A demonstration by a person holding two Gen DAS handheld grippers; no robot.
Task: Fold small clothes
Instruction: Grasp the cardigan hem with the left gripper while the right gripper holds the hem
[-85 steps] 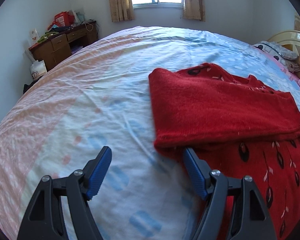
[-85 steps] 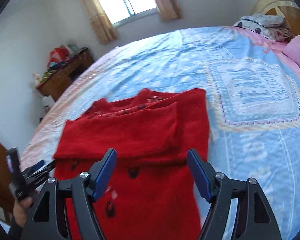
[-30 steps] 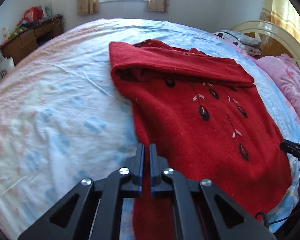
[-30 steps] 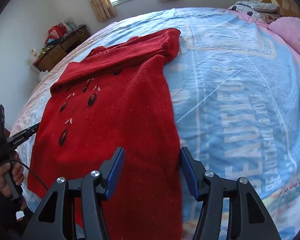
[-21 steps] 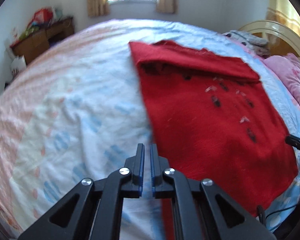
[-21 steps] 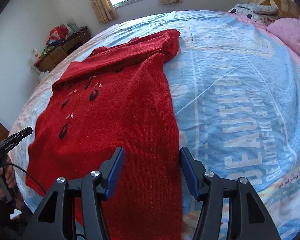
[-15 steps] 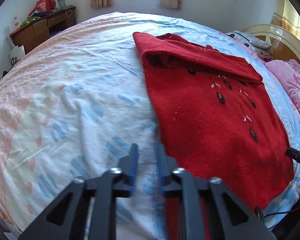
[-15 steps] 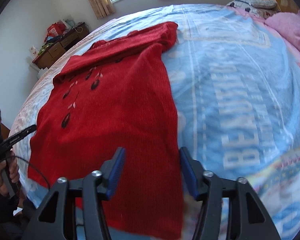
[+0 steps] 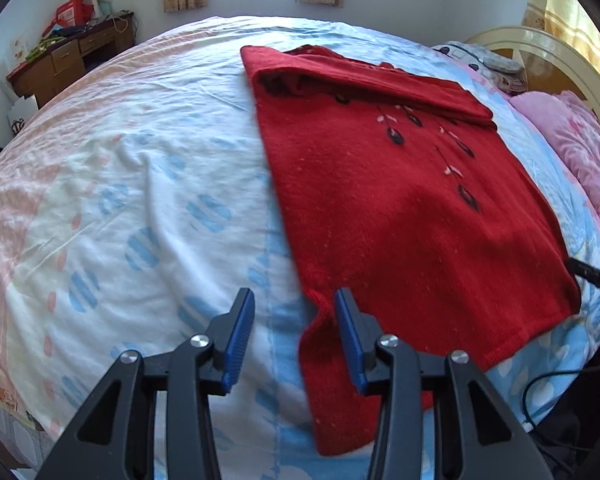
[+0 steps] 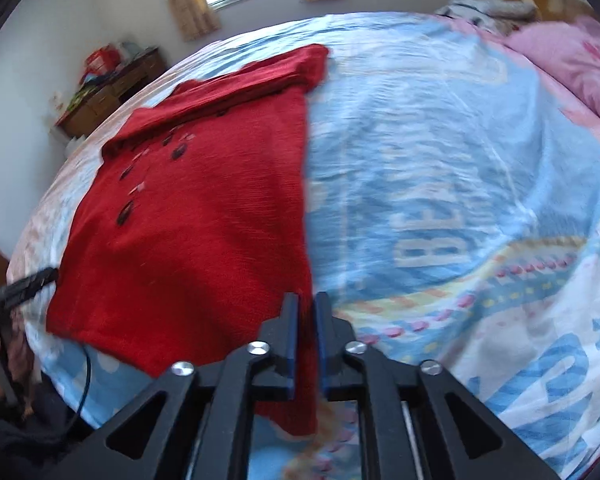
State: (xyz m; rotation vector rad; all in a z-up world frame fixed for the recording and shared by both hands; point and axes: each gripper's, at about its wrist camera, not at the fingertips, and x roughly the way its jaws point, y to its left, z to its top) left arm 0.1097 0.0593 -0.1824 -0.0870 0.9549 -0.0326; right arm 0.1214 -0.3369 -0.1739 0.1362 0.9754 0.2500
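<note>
A red sweater (image 9: 400, 200) with dark leaf marks lies flat on the bed, its top folded over. My left gripper (image 9: 295, 322) hangs over the sweater's near left hem corner. Its jaws are opening, and the corner lies loose between the blue pads, close to the right one. My right gripper (image 10: 307, 334) is at the sweater's (image 10: 204, 208) near right hem edge. Its jaws are closing, and red cloth fills the narrow gap between the pads. Each view shows the other gripper's tip at its border.
The bed sheet (image 9: 140, 200) is pale with blue and pink marks and lettering (image 10: 440, 232). A wooden desk (image 9: 68, 60) stands at the back left. Pink bedding (image 9: 572, 152) and a headboard (image 9: 540, 48) are on the right. A black cable (image 9: 540, 392) hangs off the near edge.
My left jaws, shut on the sweater's hem a second ago, have let go and spread. My right jaws have narrowed from wide apart onto the right hem edge.
</note>
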